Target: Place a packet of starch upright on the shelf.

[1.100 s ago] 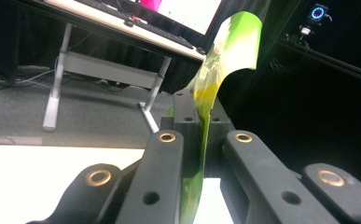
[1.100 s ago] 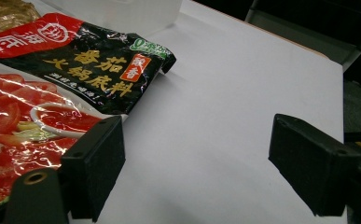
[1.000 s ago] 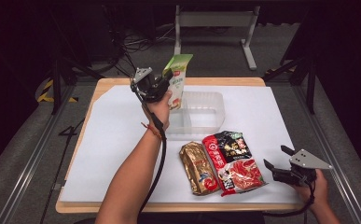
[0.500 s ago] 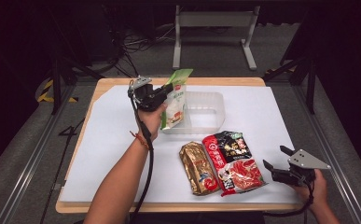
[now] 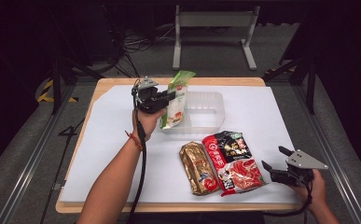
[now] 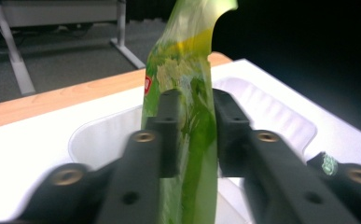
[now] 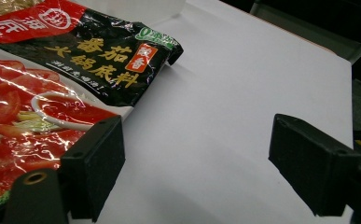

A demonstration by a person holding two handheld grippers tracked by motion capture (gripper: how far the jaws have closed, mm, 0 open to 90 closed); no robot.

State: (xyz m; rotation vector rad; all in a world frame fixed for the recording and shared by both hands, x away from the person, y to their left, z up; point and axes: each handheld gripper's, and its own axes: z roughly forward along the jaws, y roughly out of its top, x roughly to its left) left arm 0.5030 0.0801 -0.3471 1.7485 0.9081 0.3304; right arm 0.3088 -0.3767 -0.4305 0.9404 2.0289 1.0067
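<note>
Green packet [image 6: 187, 116] upright between left gripper [image 5: 169, 99] pads, long axis vertical, lower end down in clear tub [image 5: 211, 100]; jaws just been opening, pads parted with slight gaps either side, packet between them but no longer pinched. Tub wall right below and beyond fingertips, nothing blocking a pull-back. Right gripper [image 5: 275, 161] idle, jaws wide open, empty, beside red-black sauce packet [image 5: 232, 161]; gold packet [image 5: 197, 168] farther left. Left hand far nearer the tub

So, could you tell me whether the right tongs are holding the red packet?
No, the right tongs stand wide open over bare white table, with the red packet beside one jaw.
</note>
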